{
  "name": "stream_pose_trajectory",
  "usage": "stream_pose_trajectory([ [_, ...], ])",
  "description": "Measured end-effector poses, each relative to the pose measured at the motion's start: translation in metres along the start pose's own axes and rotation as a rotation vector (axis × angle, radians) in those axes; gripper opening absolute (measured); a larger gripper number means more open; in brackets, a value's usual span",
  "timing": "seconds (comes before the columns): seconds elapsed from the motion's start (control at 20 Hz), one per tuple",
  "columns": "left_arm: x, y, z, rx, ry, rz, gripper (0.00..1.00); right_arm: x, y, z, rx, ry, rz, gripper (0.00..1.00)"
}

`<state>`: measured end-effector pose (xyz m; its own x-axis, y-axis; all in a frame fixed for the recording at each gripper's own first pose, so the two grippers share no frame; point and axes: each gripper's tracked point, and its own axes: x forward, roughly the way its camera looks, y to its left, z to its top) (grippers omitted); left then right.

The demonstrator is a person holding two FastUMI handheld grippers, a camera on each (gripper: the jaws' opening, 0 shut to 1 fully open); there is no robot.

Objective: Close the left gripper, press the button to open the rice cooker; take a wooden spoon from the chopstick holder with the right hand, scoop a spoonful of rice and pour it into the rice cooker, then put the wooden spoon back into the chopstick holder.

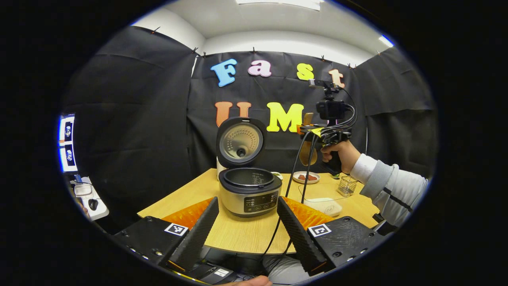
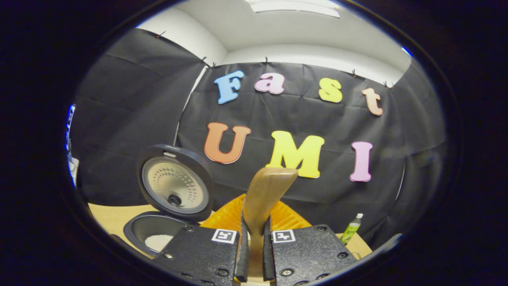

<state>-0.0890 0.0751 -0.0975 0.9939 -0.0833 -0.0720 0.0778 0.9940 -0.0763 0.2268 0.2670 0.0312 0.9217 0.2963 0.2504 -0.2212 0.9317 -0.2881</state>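
Rice already lies in the open rice cooker (image 2: 158, 234), so with my right claw (image 2: 254, 254) clamping the wooden spoon (image 2: 264, 194) and left claw (image 1: 248, 234) released, I judge returning it to the chopstick holder (image 1: 348, 185) next.

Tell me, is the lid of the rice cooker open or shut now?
Open. The lid stands upright behind the rice cooker, its inner plate facing forward, and the pot's inside shows in both views.
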Motion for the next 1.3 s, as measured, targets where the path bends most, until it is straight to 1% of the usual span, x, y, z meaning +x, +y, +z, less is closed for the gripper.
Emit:
stream_pose_trajectory([
  [0.1,-0.002,-0.005,0.005,0.014,-0.003,-0.013,0.94,-0.004,-0.025,-0.004,0.013,0.013,-0.024,0.19],
  [0.2,-0.002,-0.005,0.010,0.033,-0.012,-0.008,0.95,-0.007,-0.053,-0.006,0.023,0.023,-0.046,0.20],
  [0.4,-0.002,-0.011,0.015,0.040,-0.022,0.000,0.94,-0.015,-0.116,-0.011,0.039,0.025,-0.124,0.21],
  [0.6,0.004,-0.019,0.015,0.059,-0.026,-0.003,0.94,-0.030,-0.175,-0.026,0.094,0.051,-0.186,0.21],
  [0.8,0.010,-0.032,0.011,0.036,-0.024,-0.019,0.94,-0.040,-0.230,-0.042,0.050,0.063,-0.248,0.21],
  [0.95,0.013,-0.041,0.012,0.027,-0.036,-0.026,0.94,-0.038,-0.256,-0.066,0.054,0.091,-0.260,0.22],
  [1.0,0.014,-0.043,0.012,0.031,-0.038,-0.026,0.84,-0.038,-0.262,-0.075,0.073,0.104,-0.257,0.22],
  [1.05,0.015,-0.044,0.011,0.037,-0.040,-0.026,0.84,-0.037,-0.269,-0.082,0.084,0.109,-0.260,0.22],
  [1.1,0.015,-0.046,0.010,0.043,-0.045,-0.027,0.94,-0.037,-0.275,-0.088,0.085,0.112,-0.264,0.22],
  [1.2,0.019,-0.048,0.009,0.051,-0.060,-0.030,0.94,-0.033,-0.287,-0.106,0.100,0.130,-0.275,0.23],
  [1.3,0.022,-0.054,0.002,0.057,-0.059,-0.041,0.93,-0.029,-0.290,-0.126,0.115,0.162,-0.273,0.23],
])
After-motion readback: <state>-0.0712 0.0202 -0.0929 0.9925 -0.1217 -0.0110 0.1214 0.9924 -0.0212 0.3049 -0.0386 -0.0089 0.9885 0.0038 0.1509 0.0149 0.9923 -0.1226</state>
